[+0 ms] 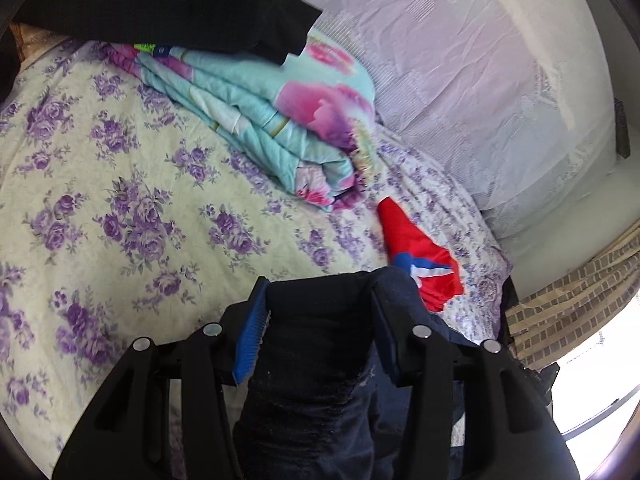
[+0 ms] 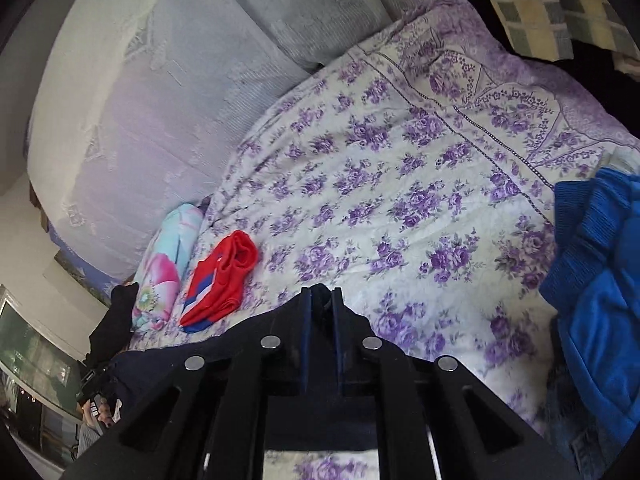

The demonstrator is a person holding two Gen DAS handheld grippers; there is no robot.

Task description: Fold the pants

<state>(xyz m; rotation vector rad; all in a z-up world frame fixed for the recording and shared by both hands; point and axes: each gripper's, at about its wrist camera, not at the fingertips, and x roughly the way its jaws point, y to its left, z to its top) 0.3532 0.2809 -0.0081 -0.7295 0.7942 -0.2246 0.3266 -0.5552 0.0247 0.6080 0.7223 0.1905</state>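
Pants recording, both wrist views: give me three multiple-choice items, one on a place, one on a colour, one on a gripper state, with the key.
1. Where does the red garment lie?
A. On the floral bedspread, beside the folded quilt
B. On top of the blue sweater
C. Between the right gripper's fingers

2. What colour are the pants held in the grippers?
A. Red
B. Dark navy
C. Turquoise

3. How does the left gripper stand?
A. Wide open with nothing in it
B. Out of view
C. Clamped on a thick bunch of the pants

Key:
1 A: the red garment rests on the floral bedspread next to the folded quilt.
2 B: the pants look dark navy.
3 C: the left gripper has dark fabric filling the gap between its fingers; the right gripper is nearly shut on a pants edge too.
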